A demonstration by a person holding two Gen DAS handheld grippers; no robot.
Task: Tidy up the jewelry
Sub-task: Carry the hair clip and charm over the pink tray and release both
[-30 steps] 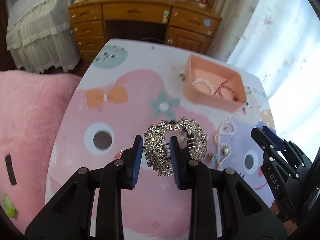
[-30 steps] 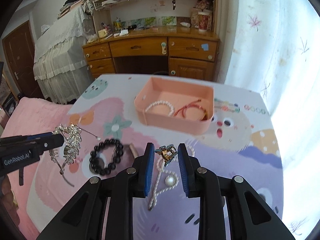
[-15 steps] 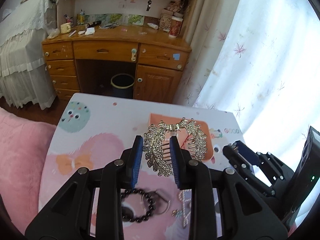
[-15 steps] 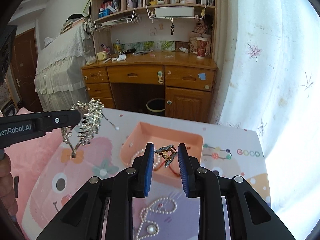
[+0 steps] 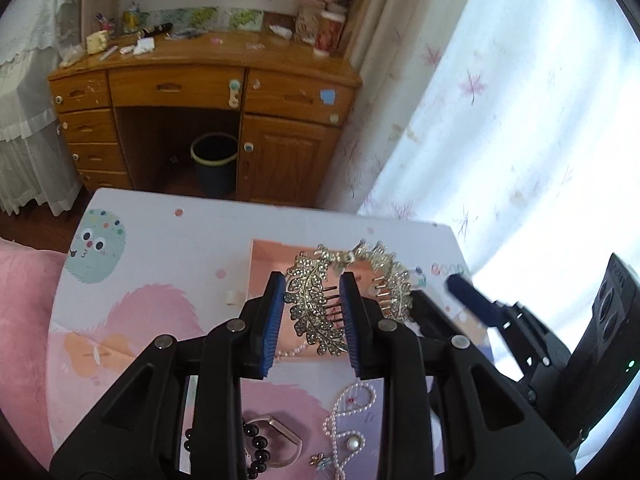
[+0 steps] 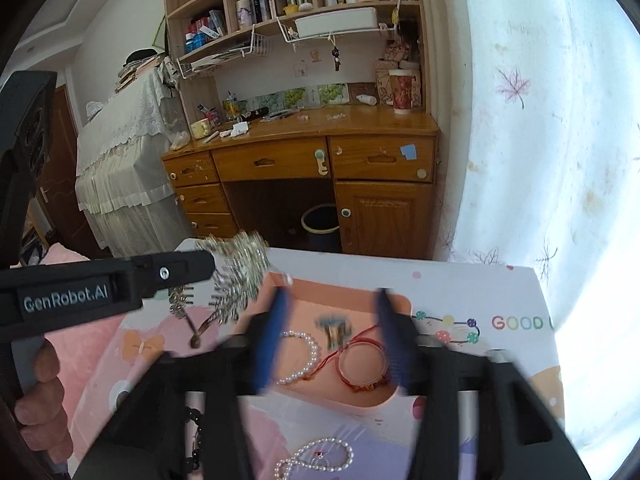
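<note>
My left gripper (image 5: pixel 312 320) holds a rhinestone hair comb (image 5: pixel 310 300) by one leafy side above the pink tray (image 5: pixel 260 264); its jaws are starting to open, but the pads still touch the comb. In the right wrist view the comb (image 6: pixel 240 268) hangs at the tray's far left corner. My right gripper (image 6: pixel 333 342) is over the tray (image 6: pixel 340 398) with its jaws opening wide. A small blurred metal clip (image 6: pixel 334 328) is loose between them, touching neither pad. A pearl bracelet (image 6: pixel 300 356) and a red string bracelet (image 6: pixel 362 360) lie in the tray.
On the patterned table nearer me lie a pearl necklace (image 5: pixel 348 420) and a black bead bracelet (image 5: pixel 256 452). Behind the table stand a wooden desk (image 6: pixel 300 160) and a bin (image 6: pixel 320 220). A curtain (image 6: pixel 540 160) is on the right, a pink cushion (image 5: pixel 24 320) on the left.
Both grippers have travelled forward from the loose jewellery to above the pink tray. The right jaws have sprung apart and let go of the clip. The left still carries the comb.
</note>
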